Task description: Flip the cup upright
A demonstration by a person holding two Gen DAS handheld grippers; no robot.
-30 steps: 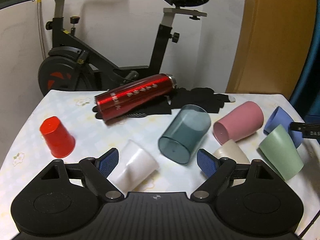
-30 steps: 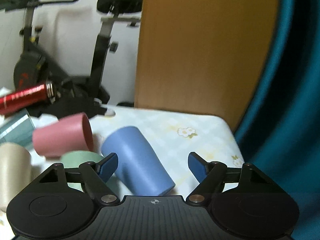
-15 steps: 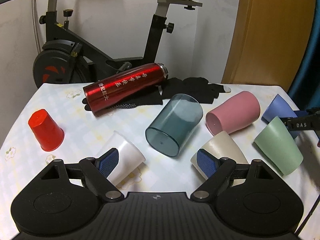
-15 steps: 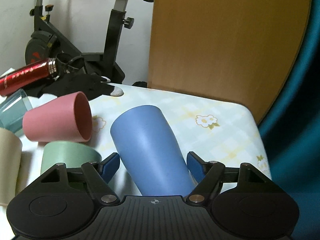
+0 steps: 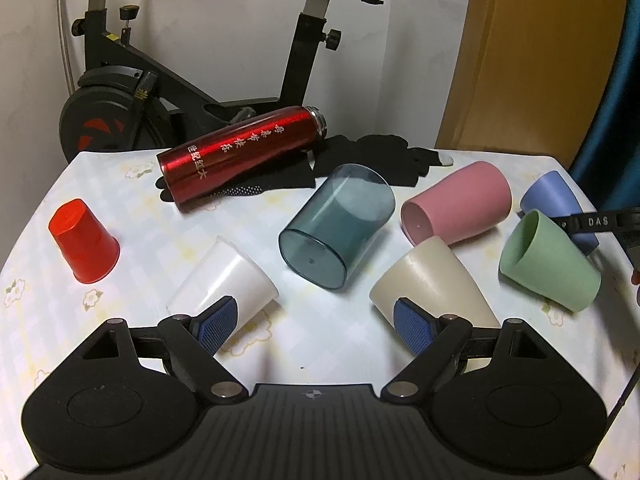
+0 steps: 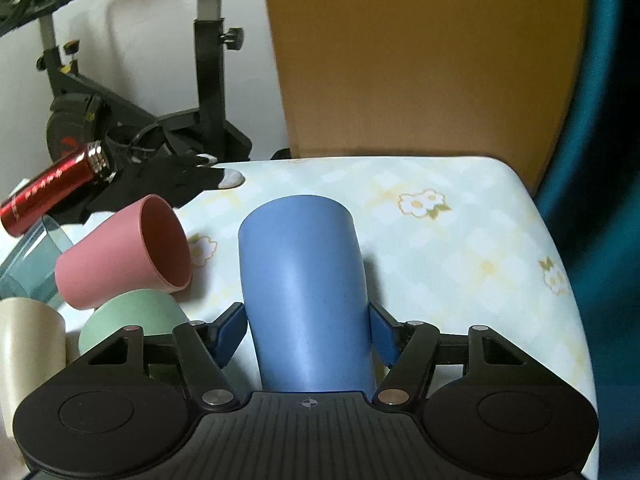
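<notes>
A blue cup (image 6: 304, 280) lies on its side on the table, its closed base pointing away from me. My right gripper (image 6: 306, 332) straddles it, both blue pads touching its sides, closed on the cup. The blue cup also shows in the left wrist view (image 5: 554, 200) at the far right, with the right gripper's finger (image 5: 592, 222) across it. My left gripper (image 5: 316, 320) is open and empty above the table, between a white cup (image 5: 224, 284) and a beige cup (image 5: 428, 284), both on their sides.
A pink cup (image 5: 460, 204), a green cup (image 5: 548, 260) and a clear teal cup (image 5: 336, 224) lie on their sides. A red cup (image 5: 84, 248) stands upside down at the left. A red flask (image 5: 240, 160) rests on black gloves (image 5: 372, 160). The table edge (image 6: 560, 240) is at the right.
My right gripper has moved forward around the blue cup and closed its fingers onto it. My left gripper has pulled back and risen a little, staying open.
</notes>
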